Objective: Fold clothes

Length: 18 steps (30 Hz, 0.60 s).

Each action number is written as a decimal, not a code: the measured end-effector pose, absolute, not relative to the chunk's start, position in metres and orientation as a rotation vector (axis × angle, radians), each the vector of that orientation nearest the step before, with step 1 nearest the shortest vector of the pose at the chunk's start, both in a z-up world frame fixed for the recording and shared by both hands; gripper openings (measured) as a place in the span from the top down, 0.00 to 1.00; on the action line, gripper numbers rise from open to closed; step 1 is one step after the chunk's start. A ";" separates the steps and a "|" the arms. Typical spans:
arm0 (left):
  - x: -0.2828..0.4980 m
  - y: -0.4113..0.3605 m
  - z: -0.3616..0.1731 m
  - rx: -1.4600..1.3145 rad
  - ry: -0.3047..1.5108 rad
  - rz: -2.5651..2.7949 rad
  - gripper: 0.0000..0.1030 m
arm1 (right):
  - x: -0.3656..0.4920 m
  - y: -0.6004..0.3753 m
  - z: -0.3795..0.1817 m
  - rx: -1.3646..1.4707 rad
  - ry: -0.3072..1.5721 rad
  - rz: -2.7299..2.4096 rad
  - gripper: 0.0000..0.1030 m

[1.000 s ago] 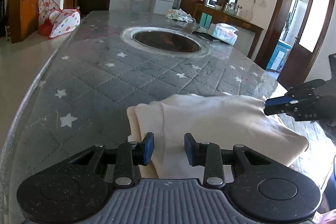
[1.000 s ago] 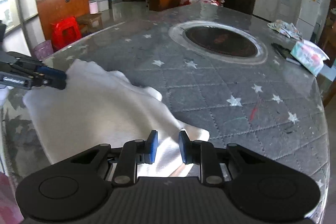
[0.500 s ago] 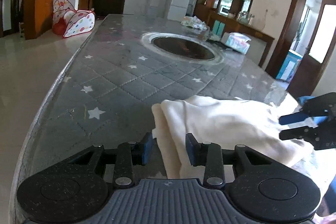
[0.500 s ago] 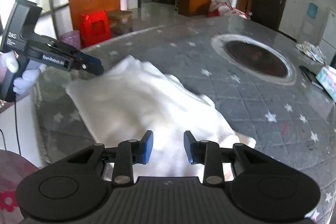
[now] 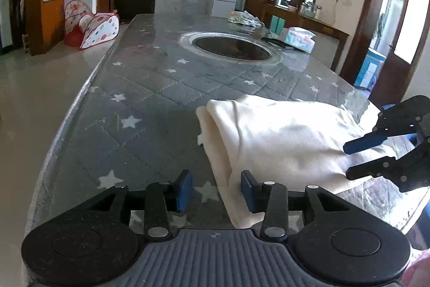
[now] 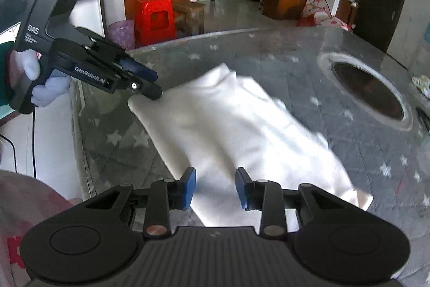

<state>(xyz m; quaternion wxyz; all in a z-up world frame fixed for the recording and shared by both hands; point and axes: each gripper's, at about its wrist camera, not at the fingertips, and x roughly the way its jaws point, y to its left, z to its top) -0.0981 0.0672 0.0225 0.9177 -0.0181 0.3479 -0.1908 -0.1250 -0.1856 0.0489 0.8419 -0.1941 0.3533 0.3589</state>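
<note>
since the cloth [image 5: 282, 141] is soft and light, it should drape and slide on the glossy table [image 5: 161, 88]; my call is to pinch it at a corner or at the stacked folded edge, not mid-panel.

left view: left tongs [image 5: 216, 188] are released, pads apart, nothing between them but the near strip of the cloth's left edge passing just ahead of the right pad. cloth lies ahead and to the right of these tongs, cream, folded over at least once, layered rolled edge facing left. right tongs [image 5: 352, 158] sit at the far right over the cloth's right end, fingers parted, holding nothing.

right view: right tongs [image 6: 215, 188] released, pads apart, cloth directly ahead and running under the gap, not gripped. cloth looks white, washed out and a bit blurred, a long slab running from ahead-left to lower right. left tongs [image 6: 153, 88] come in from the left, tips at the cloth's far-left corner; touching or just above, cannot tell.
</note>
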 end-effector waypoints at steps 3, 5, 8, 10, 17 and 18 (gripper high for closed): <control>-0.099 0.067 0.026 -0.058 0.698 -0.407 0.56 | -0.121 -0.176 0.055 -0.400 0.723 0.778 0.69; -0.100 0.061 0.025 -0.049 0.696 -0.424 0.53 | -0.118 -0.168 0.056 -0.404 0.714 0.796 0.69; -0.100 0.052 0.020 -0.017 0.705 -0.438 0.52 | -0.111 -0.152 0.045 -0.425 0.734 0.825 0.69; -0.099 0.051 0.015 -0.006 0.721 -0.431 0.52 | -0.110 -0.147 0.037 -0.442 0.757 0.829 0.69; -0.099 0.066 0.017 -0.040 0.727 -0.410 0.52 | -0.114 -0.137 0.050 -0.467 0.726 0.849 0.69; -0.097 0.070 0.019 -0.059 0.726 -0.400 0.52 | -0.115 -0.132 0.052 -0.476 0.715 0.865 0.69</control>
